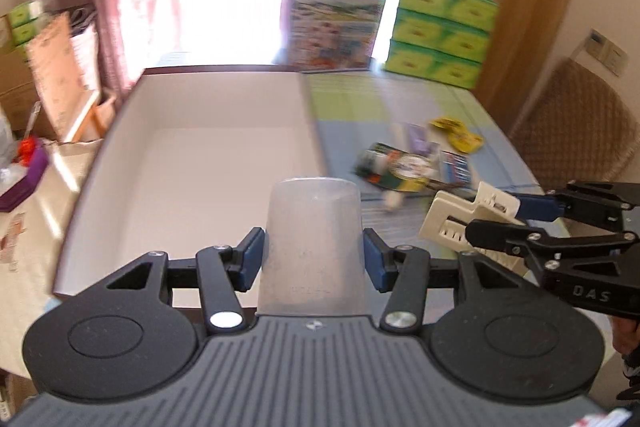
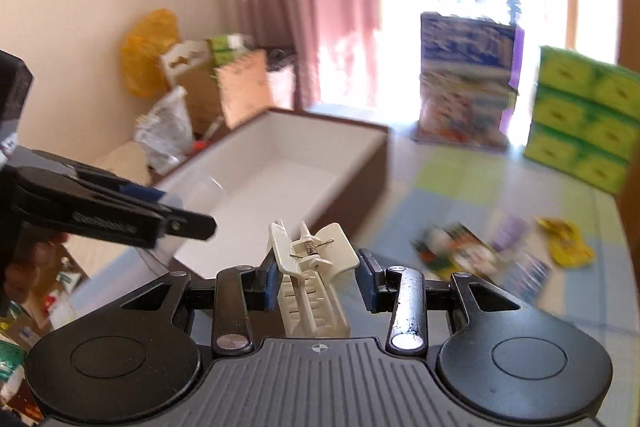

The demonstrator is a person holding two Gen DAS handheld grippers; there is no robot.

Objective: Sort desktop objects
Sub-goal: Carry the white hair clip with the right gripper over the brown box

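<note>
From the left wrist camera we see our left gripper (image 1: 313,254) clamped on a clear plastic cup (image 1: 314,243), its blue pads pressing the cup's two sides, and the cup hangs above the near edge of a large open box (image 1: 208,147) with a white inside and dark brown outer walls. To the right of the box, on a checked tablecloth (image 1: 352,107), lie a few small packets: a green and white one (image 1: 394,167), a purple one (image 1: 418,139) and a yellow one (image 1: 458,133), all blurred. At the right edge we see our right gripper (image 1: 504,215) holding a cream hair claw clip (image 1: 460,217) above the cloth. Behind the table stand a blue printed carton (image 1: 334,15) and a stack of green tissue packs (image 1: 440,31). From the right wrist camera we see the right gripper (image 2: 318,279) closed on the same claw clip (image 2: 310,279), the left pad plainly against it, the clip's spring facing up. The left gripper (image 2: 120,215) comes in from the left with the cup (image 2: 204,193) over the box (image 2: 280,163). The packets (image 2: 460,251) lie on the cloth to the right, well apart from the box.
</note>
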